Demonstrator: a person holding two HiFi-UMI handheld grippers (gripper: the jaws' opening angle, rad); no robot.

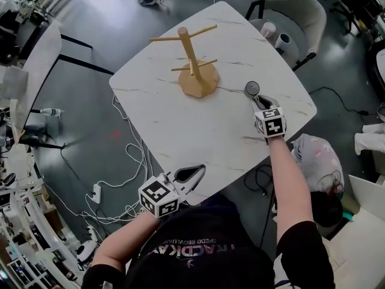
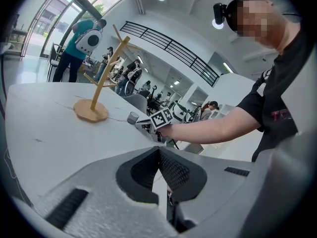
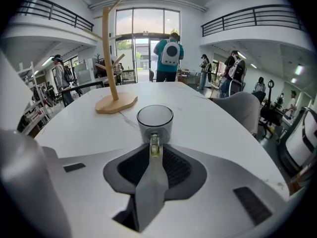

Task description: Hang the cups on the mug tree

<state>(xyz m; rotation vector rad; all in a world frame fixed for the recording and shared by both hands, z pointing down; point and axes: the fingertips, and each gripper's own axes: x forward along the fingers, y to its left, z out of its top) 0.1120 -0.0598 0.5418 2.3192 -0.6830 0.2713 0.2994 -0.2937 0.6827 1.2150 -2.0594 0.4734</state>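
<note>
A wooden mug tree (image 1: 194, 65) with bare pegs stands on the white marble table (image 1: 180, 119), toward its far side; it also shows in the right gripper view as the mug tree (image 3: 111, 58) and in the left gripper view as the mug tree (image 2: 99, 83). A clear glass cup (image 1: 252, 89) stands on the table to the right of the tree. My right gripper (image 1: 257, 100) is shut on the handle of the cup (image 3: 155, 123). Near the table's front edge my left gripper (image 1: 191, 176) is shut and holds nothing.
A grey chair (image 1: 295, 17) with two cups on its seat stands beyond the table's far right corner. Cables lie on the floor (image 1: 120, 173) at the left. People stand in the background of both gripper views.
</note>
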